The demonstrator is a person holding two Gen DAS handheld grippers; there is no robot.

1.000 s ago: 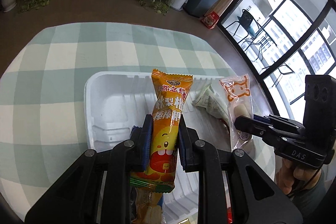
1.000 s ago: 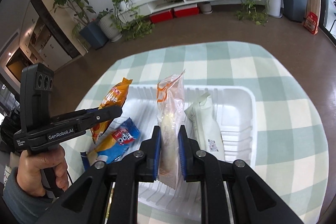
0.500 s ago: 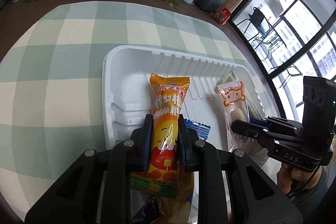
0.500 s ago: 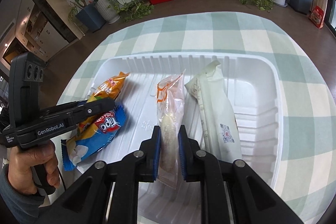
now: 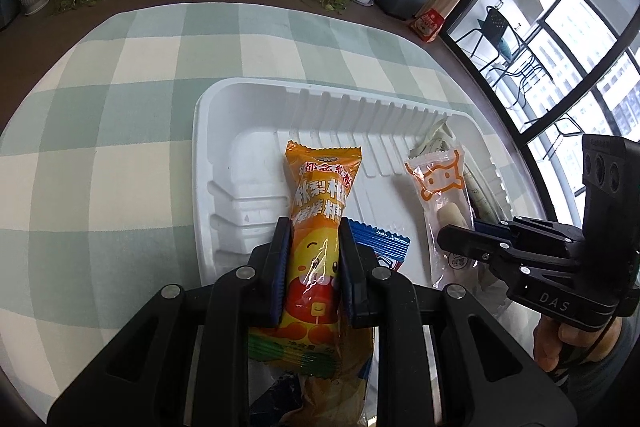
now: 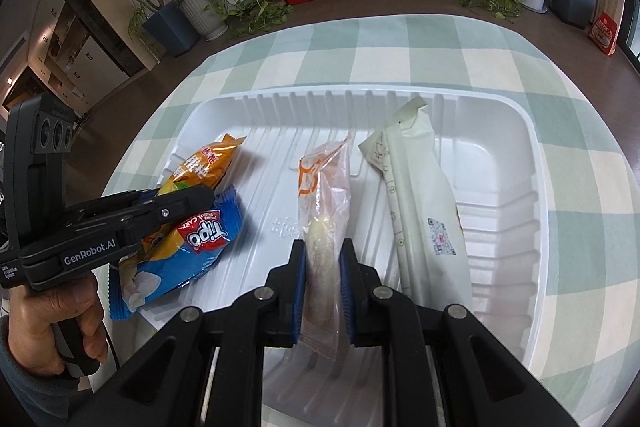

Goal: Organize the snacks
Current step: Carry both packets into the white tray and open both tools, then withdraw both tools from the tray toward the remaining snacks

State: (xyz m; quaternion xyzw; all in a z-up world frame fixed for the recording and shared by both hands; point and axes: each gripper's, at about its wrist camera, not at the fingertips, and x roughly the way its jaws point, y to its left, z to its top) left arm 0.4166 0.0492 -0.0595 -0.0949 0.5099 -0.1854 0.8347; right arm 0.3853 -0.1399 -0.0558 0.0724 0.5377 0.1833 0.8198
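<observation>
The white tray fills the middle of both views on the checked counter, and its ribbed right end, right of frame in your right view, is bare. Your left tongs are pinching the orange snack pack over the tray's lower centre. Your right tongs are clamped on the clear sausage packet at mid-tray. A blue Tipo pack lies beside the left tongs, and a pale long packet lies just right of the sausage packet.
</observation>
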